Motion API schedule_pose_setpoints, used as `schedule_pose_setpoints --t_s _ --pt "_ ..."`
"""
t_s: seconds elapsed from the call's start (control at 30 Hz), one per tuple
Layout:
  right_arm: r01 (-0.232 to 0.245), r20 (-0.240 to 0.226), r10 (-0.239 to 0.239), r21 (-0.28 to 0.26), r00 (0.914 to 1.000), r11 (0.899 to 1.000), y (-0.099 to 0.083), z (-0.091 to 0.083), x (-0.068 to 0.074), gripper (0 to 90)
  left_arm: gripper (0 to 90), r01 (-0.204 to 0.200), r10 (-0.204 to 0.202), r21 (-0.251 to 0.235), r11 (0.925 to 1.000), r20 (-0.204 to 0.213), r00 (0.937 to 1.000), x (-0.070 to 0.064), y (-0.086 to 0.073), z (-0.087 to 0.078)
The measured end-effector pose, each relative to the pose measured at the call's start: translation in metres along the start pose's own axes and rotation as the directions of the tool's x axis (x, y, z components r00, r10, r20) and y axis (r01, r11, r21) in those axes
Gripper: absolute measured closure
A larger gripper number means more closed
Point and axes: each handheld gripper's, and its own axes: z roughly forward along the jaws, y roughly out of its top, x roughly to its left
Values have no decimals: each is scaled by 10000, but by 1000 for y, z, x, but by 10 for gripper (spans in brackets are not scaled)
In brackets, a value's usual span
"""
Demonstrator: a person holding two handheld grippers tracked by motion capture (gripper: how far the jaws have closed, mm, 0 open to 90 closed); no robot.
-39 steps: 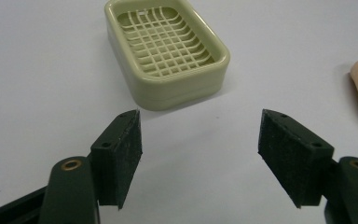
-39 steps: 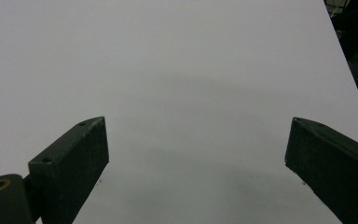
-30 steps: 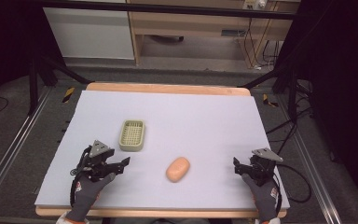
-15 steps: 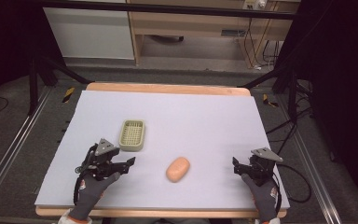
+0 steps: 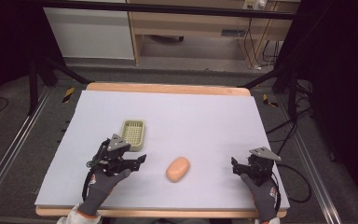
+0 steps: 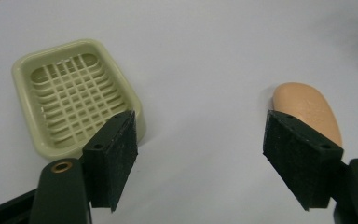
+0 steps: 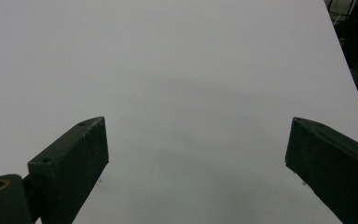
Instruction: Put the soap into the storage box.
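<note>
A pale green soap dish (image 5: 133, 133) with a slotted grid floor lies on the white table top (image 5: 191, 116), left of centre, and nothing sits inside it. An orange-tan bar of soap (image 5: 177, 169) lies flat on the table surface, near the dish but apart from it, toward the person's side and to its right. The left gripper (image 5: 142, 159) is held low just in front of the dish by a gloved left hand (image 5: 103, 183), its jaws spread wide and gripping nothing; in the left gripper view the dish (image 6: 72, 93) sits behind one jaw and the soap (image 6: 310, 109) behind the other. The right gripper (image 5: 233, 166) rests well apart near the table's right edge, its jaws likewise wide open over bare table.
</note>
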Motion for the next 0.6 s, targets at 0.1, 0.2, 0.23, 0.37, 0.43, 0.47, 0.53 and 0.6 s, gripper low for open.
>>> schedule_pose_setpoints --t_s 0.1,0.2,0.23,0.37,0.43,0.47,0.53,0.6 --pt "3 -5 -3 -12 10000 10000 0 0 0 62 254 -72 72 43 10000 83 9999 -4 3 3" --pt "-26 -5 26 0 10000 10000 0 0 0 61 253 -264 261 129 9996 220 9994 -12 8 7" --pt "-31 -2 31 3 10000 10000 0 0 0 61 253 -300 296 153 9994 251 9992 -13 9 8" --pt "-43 -30 43 -8 10000 10000 1 0 0 61 252 -436 429 211 9988 328 9985 -20 12 12" --pt "-27 -33 27 -1 10000 10000 1 0 0 61 251 -487 478 226 9986 387 9981 -23 13 14" --pt "-16 -36 16 21 10000 10000 1 0 0 61 250 -535 523 263 9982 412 9978 -24 14 15" --pt "5 -57 -4 38 10000 10000 1 0 1 61 249 -551 537 286 9981 474 9974 -27 15 18" --pt "-6 -58 6 45 10000 10000 1 0 1 61 248 -577 561 305 9979 521 9971 -30 16 21"
